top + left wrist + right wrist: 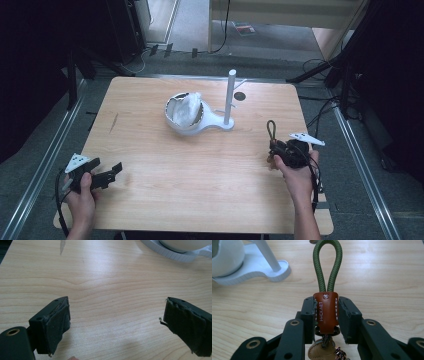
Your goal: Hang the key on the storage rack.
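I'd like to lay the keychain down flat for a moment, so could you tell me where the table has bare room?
The wooden table is bare across its whole near half, between the left gripper and the right gripper holding the keychain. The left strip beside the bowl is free too. Only the middle back is crowded, by the white stand and bowl.

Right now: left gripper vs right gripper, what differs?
The left gripper has its jaws wide apart with bare table between them; the right gripper is clamped on a keychain's brown leather tab, green cord loop pointing forward. Both are black, hand-held, and sit at the table's near side.
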{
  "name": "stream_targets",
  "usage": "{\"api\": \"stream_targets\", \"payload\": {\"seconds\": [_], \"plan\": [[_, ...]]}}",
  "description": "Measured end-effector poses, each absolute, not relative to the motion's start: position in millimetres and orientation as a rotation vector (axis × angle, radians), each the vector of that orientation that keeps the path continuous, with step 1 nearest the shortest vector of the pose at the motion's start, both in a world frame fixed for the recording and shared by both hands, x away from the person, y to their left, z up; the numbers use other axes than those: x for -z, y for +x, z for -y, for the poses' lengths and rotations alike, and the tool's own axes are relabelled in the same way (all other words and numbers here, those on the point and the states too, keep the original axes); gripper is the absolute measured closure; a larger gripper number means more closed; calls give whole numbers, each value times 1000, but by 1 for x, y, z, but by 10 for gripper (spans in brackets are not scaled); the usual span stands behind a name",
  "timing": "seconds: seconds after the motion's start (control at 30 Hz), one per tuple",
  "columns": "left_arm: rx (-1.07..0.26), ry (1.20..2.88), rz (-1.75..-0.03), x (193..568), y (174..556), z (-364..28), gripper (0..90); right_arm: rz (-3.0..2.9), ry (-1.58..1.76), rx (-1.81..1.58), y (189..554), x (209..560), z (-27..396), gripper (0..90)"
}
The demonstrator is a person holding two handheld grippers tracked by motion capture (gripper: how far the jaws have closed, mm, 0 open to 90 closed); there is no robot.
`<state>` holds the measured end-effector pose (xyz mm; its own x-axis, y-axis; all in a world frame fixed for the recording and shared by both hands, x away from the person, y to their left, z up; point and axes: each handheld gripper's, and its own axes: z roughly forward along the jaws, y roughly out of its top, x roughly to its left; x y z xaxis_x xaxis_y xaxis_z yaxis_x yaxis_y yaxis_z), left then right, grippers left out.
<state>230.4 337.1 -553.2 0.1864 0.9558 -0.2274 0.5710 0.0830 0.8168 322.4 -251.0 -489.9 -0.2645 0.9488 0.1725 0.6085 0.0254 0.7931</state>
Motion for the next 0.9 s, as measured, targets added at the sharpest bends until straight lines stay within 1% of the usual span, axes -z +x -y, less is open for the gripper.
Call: {"api": "stream_targets", "payload": {"seconds": [0.9], "plan": [[-557, 1597, -1490, 553, 231, -337, 77, -1846, 1391, -1299, 303, 455, 210, 686]]}}
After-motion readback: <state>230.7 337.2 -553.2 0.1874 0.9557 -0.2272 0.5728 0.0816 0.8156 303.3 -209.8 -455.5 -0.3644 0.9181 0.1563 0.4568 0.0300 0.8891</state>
